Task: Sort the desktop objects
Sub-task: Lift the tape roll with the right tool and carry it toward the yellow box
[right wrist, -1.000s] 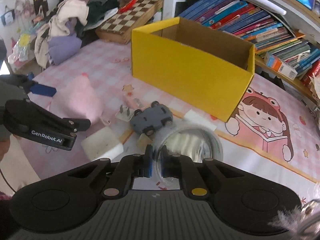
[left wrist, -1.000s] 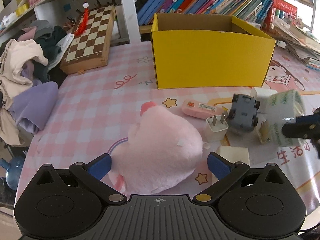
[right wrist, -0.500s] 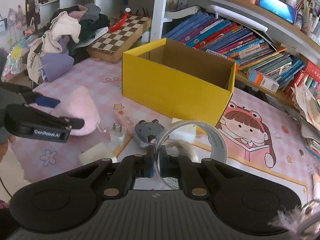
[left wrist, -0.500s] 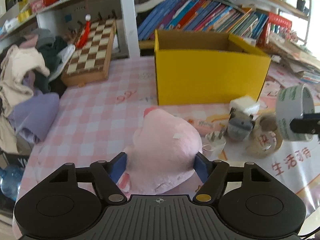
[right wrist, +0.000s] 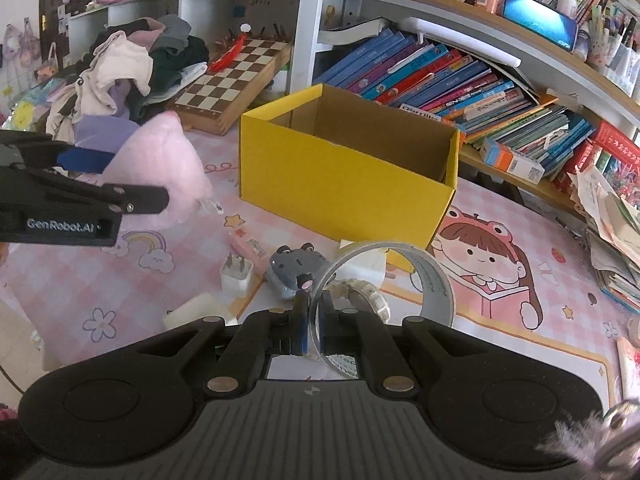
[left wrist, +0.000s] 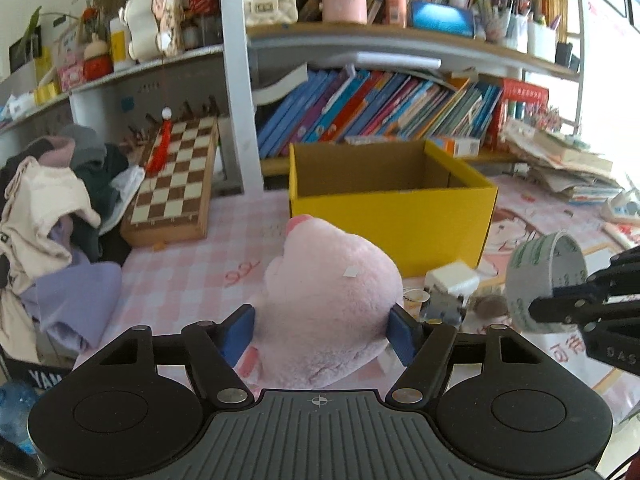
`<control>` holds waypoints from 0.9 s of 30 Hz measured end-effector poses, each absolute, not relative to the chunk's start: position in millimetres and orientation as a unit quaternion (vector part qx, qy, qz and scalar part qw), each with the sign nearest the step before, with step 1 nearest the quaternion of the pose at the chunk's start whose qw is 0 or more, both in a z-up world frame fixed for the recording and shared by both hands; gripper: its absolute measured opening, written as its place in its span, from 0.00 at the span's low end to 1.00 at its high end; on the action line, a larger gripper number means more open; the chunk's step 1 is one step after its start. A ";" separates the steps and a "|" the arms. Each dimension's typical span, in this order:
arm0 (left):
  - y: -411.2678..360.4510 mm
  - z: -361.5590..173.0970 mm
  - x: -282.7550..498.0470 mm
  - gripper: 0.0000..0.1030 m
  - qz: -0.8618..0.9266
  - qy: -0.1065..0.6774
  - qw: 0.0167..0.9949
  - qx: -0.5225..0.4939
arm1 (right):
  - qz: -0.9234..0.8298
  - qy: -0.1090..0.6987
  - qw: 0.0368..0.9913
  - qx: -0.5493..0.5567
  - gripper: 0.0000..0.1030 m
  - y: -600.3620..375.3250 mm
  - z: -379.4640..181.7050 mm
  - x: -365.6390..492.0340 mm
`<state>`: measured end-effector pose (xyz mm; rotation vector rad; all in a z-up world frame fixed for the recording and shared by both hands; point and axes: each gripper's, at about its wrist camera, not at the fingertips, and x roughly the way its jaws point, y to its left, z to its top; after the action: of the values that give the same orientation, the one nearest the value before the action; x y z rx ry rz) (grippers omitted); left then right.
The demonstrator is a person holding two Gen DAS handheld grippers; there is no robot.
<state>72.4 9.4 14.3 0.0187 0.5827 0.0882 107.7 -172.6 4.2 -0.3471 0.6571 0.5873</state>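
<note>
The left tongs (left wrist: pixel 320 330) squeeze a pale pink, rounded plush toy (left wrist: pixel 334 300) from both sides, their blue pads sunk into its fur, and the toy hangs above the pink checked table (left wrist: pixel 188 276), in front of the open yellow cardboard box (left wrist: pixel 390 212). It looks light and very soft, so a grip across its fat middle should compress rather than bite; taken by an edge or an ear it would likely sag and swing, and the broad belly hold seems the safer one. The right tongs (right wrist: pixel 311 330) are pressed nearly together on the thin wall of a clear adhesive tape roll (right wrist: pixel 390 280), one finger inside the ring and one outside, carrying it above the table on the near side of the same box (right wrist: pixel 348 168). The roll should be stiff and light but smooth, so it could pivot in this narrow pinch; a hold low on the wall, with the ring hanging straight, ought to keep it steady. On the table below lie a grey toy car (right wrist: pixel 296 266), a white plug adapter (right wrist: pixel 237 276) and a second, yellowish tape roll (right wrist: pixel 366 294).
</note>
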 end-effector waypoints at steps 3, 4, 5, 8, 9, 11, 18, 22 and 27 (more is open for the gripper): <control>9.0 18.1 74.4 0.68 0.039 0.280 0.959 0.008 | 0.280 0.311 0.893 -0.165 0.05 -173.0 8.0 110.2; 8.6 18.9 75.4 0.68 0.038 0.278 0.960 0.008 | 0.280 0.309 0.894 -0.165 0.05 -173.3 9.4 111.3; 8.1 19.4 76.8 0.68 0.037 0.277 0.960 0.008 | 0.280 0.307 0.894 -0.165 0.05 -173.4 10.4 112.6; 6.7 20.5 81.4 0.68 0.035 0.274 0.961 0.009 | 0.281 0.304 0.895 -0.166 0.05 -173.5 12.9 117.6; 6.4 20.8 83.3 0.68 0.035 0.273 0.961 0.009 | 0.282 0.303 0.895 -0.167 0.05 -173.6 13.7 119.5; 5.9 22.4 86.9 0.68 0.036 0.269 0.963 0.009 | 0.285 0.301 0.894 -0.168 0.05 -174.0 15.2 123.4; 0.6 28.1 100.0 0.68 0.040 0.258 0.965 0.010 | 0.289 0.289 0.898 -0.166 0.05 -180.9 23.6 140.3; -4.8 32.5 108.5 0.68 0.044 0.250 0.967 0.014 | 0.292 0.276 0.901 -0.163 0.05 -188.2 29.8 153.0; -12.6 41.3 120.4 0.68 0.047 0.236 0.970 0.027 | 0.303 0.258 0.904 -0.157 0.05 -194.0 40.8 170.5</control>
<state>120.4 -12.6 41.3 0.0542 0.4777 0.0952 170.5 -194.0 40.8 -0.3247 0.5334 0.6270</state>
